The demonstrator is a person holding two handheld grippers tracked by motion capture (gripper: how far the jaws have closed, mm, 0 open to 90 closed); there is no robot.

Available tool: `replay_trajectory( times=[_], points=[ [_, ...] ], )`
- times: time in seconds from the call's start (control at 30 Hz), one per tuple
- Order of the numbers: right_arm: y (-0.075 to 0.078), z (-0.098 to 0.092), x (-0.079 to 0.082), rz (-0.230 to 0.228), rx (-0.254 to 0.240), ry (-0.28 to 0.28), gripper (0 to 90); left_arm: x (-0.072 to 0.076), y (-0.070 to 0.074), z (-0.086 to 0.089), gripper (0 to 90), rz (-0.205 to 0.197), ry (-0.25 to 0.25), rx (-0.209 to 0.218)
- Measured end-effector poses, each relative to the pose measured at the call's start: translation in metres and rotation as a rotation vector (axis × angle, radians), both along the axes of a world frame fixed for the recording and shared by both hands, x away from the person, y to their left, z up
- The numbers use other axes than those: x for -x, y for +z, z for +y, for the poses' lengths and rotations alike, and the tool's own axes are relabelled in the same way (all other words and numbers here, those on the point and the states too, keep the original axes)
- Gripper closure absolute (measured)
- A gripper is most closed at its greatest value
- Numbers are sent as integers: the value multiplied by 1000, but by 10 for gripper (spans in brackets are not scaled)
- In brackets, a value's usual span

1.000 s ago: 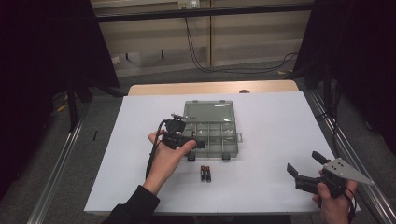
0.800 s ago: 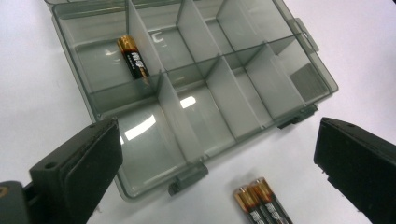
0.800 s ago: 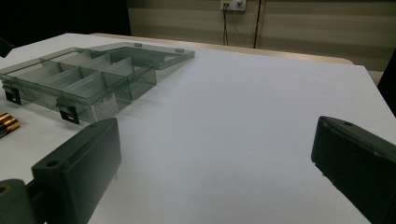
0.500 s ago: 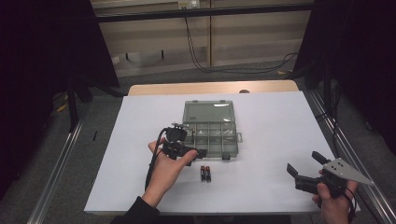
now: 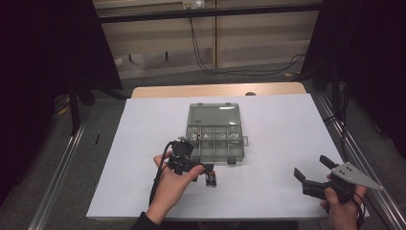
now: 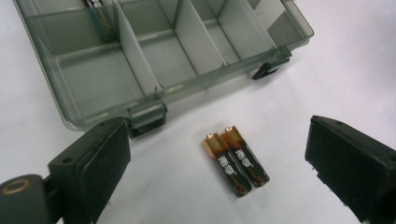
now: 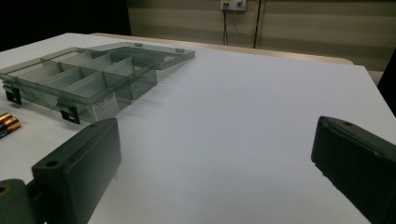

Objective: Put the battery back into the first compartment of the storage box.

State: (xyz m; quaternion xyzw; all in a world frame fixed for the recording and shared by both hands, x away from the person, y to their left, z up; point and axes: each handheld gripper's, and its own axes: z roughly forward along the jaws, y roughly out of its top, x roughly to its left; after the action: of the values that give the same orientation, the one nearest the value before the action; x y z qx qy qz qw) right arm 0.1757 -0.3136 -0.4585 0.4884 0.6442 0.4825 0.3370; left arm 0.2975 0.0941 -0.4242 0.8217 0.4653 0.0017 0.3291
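Two batteries (image 6: 236,160) side by side on white table (image 5: 277,143), just beyond wide-spread left gripper (image 6: 219,158), near compartment box (image 6: 154,56); right gripper (image 7: 215,168) also wide, empty.

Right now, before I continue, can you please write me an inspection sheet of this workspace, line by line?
Surface: white table top, bare wooden strip at the far edge.
Job's things: clear compartment box with its lid open flat; two batteries side by side on the table near its front latches.
Clutter: nothing seen.
Grippers: left gripper open above the batteries, not touching them; right gripper open at the near right corner, holding nothing.
Cables: black cable trailing from the left gripper; wall cables behind.
Surroundings: dark curtains, pale wall with a socket.
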Motion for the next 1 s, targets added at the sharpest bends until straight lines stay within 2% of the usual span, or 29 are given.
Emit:
replay_trajectory(
  times=[0.17, 0.2, 0.23, 0.5, 0.67, 1.0],
  points=[
    [1, 0, 0, 0, -5, -1, 12, 4, -4, 0, 106, 5, -9, 1],
    [1, 0, 0, -1, -4, -1, 12, 6, -5, -1, 117, 1, 2, -3],
    [0, 0, 0, 0, -6, -2, 12, 6, -6, -1, 126, 8, -4, 7],
    [0, 0, 0, 0, -5, -3, 12, 9, -14, -3, 262, 33, -22, 11],
    [0, 0, 0, -1, -4, -4, 13, 10, -18, -6, 303, 39, -18, 8],
    [0, 0, 0, 0, -4, -5, 13, 10, -28, -13, 458, 48, -16, -36]
  ],
)
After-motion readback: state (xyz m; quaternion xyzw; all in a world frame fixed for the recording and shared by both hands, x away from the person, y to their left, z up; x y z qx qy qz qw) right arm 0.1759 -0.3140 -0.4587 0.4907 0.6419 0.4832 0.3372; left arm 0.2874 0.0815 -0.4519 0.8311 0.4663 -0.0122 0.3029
